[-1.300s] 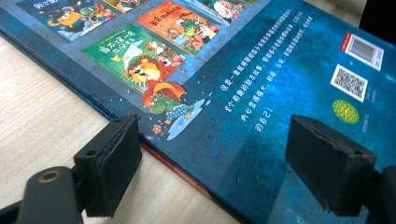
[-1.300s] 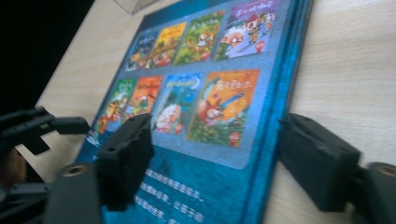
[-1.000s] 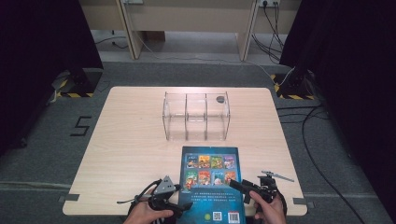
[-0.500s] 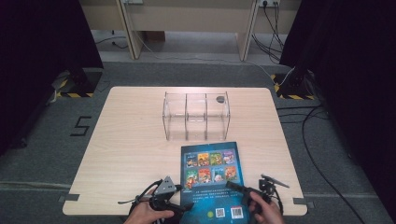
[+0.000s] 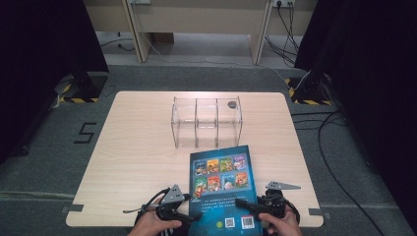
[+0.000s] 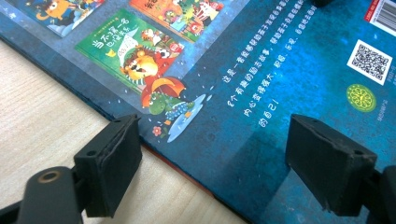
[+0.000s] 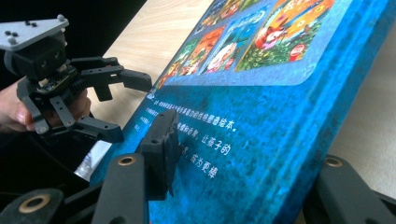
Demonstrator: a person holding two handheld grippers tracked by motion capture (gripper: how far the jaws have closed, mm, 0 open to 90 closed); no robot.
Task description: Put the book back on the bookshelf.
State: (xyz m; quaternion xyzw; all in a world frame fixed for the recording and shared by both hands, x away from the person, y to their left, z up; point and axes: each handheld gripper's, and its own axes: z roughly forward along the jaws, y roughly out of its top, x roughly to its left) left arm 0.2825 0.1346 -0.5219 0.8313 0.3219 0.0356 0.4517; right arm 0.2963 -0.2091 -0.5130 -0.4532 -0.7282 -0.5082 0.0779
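A blue picture book (image 5: 221, 191) lies back cover up at the table's front edge, with a barcode near me. My right gripper (image 5: 246, 209) reaches in from the book's right side. Its jaws have just been closing, and the book (image 7: 280, 107) now sits between them: one pad (image 7: 159, 140) presses on the cover and the other jaw is under the right edge. My left gripper (image 5: 194, 207) stands open at the book's left edge. One of its pads (image 6: 112, 163) is over the wood, the other over the cover (image 6: 261, 70), and neither presses.
A clear three-compartment organizer (image 5: 206, 120) stands mid-table beyond the book, with a small dark round thing (image 5: 232, 104) at its right end. The wooden table (image 5: 137, 147) is bare to the left. Cables (image 5: 324, 128) lie on the floor to the right.
The right gripper has moved left onto the book's right edge and its jaws have narrowed around it. The book's far edge has shifted slightly away. The left gripper has not moved.
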